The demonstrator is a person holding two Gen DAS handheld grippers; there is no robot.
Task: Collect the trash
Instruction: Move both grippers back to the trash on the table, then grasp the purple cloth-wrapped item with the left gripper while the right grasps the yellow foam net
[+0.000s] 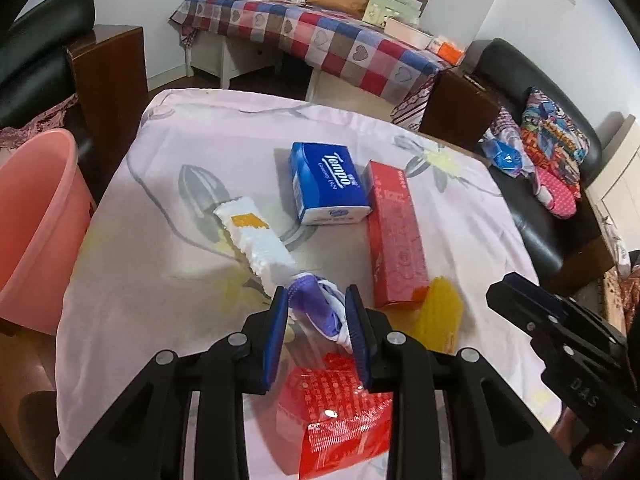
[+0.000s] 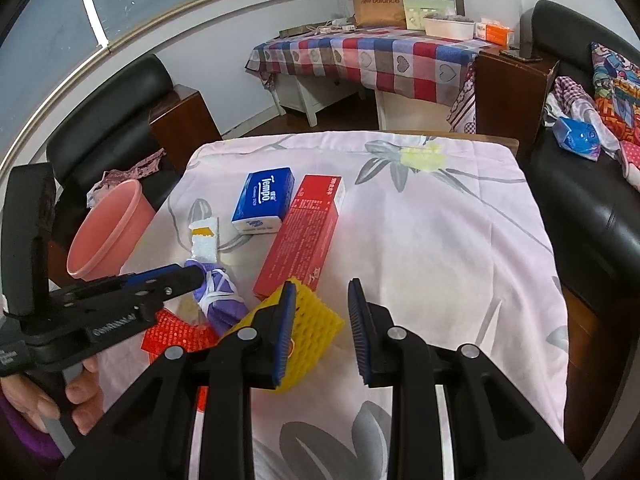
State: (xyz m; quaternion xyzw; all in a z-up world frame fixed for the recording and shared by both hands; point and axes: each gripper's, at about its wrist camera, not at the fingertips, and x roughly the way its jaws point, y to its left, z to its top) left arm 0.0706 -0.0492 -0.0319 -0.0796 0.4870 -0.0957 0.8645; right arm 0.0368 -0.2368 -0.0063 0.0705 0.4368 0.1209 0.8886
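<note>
In the left wrist view, a crumpled purple wrapper (image 1: 316,304) is seen low in the centre, between the jaws of the left gripper (image 1: 318,300), which appear closed onto it; the pick-up step is judged to be in hand. A lift and a carry to the pink bin (image 1: 36,216) at the left edge are called for next; nothing is visible in the part of its interior shown. In the right wrist view, the right gripper (image 2: 322,300) is seen with jaws spread and empty, over the yellow foam net (image 2: 316,316) at lower centre. The bin (image 2: 108,228) appears at the left, its inside largely hidden.
</note>
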